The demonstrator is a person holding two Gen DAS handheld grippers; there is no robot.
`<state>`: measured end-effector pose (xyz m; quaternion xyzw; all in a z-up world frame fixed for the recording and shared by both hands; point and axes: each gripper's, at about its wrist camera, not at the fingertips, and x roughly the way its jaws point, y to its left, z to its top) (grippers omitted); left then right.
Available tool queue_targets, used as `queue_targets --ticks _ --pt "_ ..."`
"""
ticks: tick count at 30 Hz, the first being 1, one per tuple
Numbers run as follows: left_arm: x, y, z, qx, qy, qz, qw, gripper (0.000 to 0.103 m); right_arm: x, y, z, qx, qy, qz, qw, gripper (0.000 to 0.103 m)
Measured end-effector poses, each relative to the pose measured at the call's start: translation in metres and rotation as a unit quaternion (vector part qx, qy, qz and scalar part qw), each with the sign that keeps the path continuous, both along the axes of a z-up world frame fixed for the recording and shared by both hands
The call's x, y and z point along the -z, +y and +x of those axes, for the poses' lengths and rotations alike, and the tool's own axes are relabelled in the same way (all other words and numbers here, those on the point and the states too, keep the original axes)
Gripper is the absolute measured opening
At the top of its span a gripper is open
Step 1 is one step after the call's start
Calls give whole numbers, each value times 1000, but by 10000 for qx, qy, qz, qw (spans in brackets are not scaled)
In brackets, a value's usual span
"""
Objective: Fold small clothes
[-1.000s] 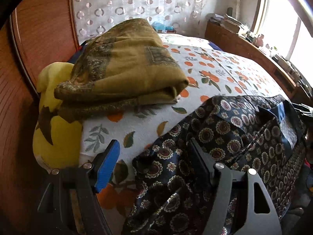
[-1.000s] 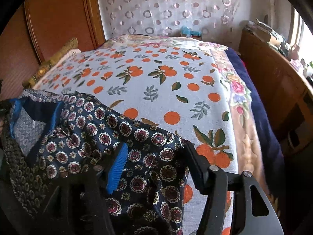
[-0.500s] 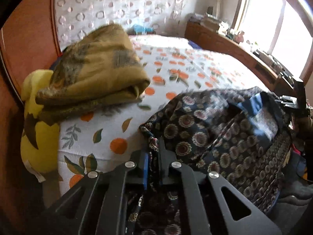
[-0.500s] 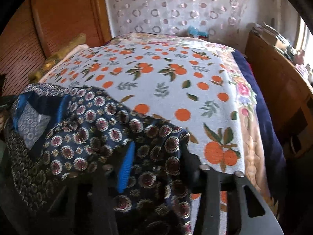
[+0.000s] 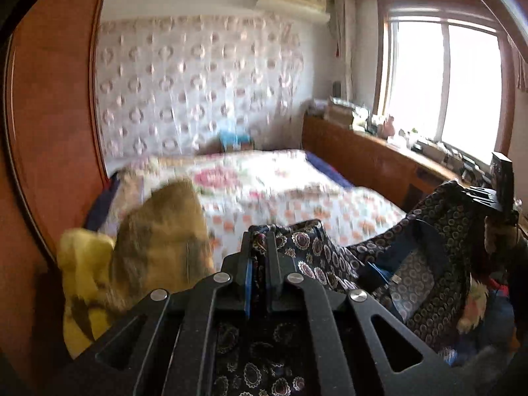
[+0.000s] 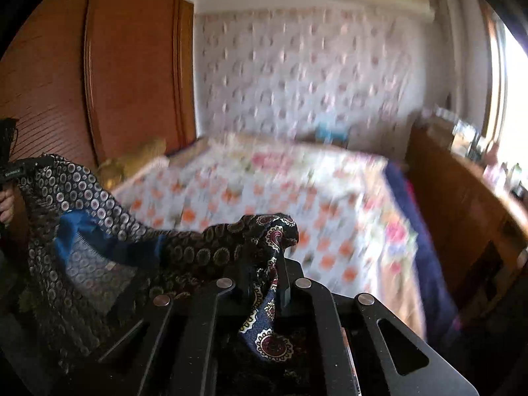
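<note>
Both tongs are pinched nearly closed on the same dark patterned garment (image 5: 425, 283). Left tongs (image 5: 259, 247) have their two fingers almost together, with a fold of the navy, medallion-printed cloth squeezed between the blue pads and more of it hanging below the frame. Right tongs (image 6: 265, 274) are likewise drawn tight, a bunched edge of the garment (image 6: 99, 231) standing up between the fingers and spilling over their tips.

From the left wrist view, the garment sags in a loop from the left tongs across to the right tongs (image 5: 488, 198) at the far right edge, which grip its other end; a blue inner lining with a finer print shows in the dip. From the right wrist view, the cloth runs leftward to the other tongs (image 6: 13, 171) at the left edge, where part of a hand (image 6: 6, 203) shows. The garment hangs in the air in front of the near end of the bed (image 5: 297, 198), apart from its orange-and-leaf printed cover.

On the bed's left side lies a folded olive-gold cloth (image 5: 161, 231), touching a yellow cushion (image 5: 82, 264) beside the wooden wardrobe (image 5: 49, 115). A window (image 5: 445, 82) lights the room from the right, above a cluttered wooden ledge (image 5: 379, 151). The background is blurred.
</note>
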<state>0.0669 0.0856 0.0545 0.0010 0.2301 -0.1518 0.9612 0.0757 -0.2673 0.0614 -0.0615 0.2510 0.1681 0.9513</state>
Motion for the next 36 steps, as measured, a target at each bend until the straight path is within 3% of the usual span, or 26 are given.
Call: queue_targets --ticks 7,11,13,16,21,25,26,27,28,31,32,36 --pt "-58 9 40 -354 -608 -137 9974 6 -83 -5 30 268 -782 -177 9964 7" --pt "-70 17 67 -673 -736 21 9950 6 -114 -6 57 520 -1037 -317 9927 7" --pt "-64 21 91 -774 -576 168 9952 6 -117 -6 73 677 -1063 -433 9911 7" --pt "-38 28 122 -866 -120 290 9957 6 -98 5 100 738 -730 -424 9937 7" --pt "30 30 160 -894 611 473 9930 6 -31 37 125 683 1 -578 9960 7" --pt "68 21 178 -889 1099 642 9879 7 26 56 143 756 624 -792 9920 9" --pt "76 21 182 -900 1246 694 9857 9 38 59 146 797 774 -812 9905 10" --pt "82 22 185 -919 1370 709 9837 10 48 63 150 880 917 -836 9884 20" --pt "85 24 184 -944 1415 686 9830 15 54 68 153 975 1014 -882 9861 30" --pt "85 27 170 -921 1365 533 9849 45 61 80 158 967 1162 -834 9850 40" --pt "83 29 165 -879 1332 476 9860 51 60 83 159 934 1154 -821 9855 42" --pt "79 28 142 -827 1199 482 9882 60 48 82 137 866 961 -753 9887 52"
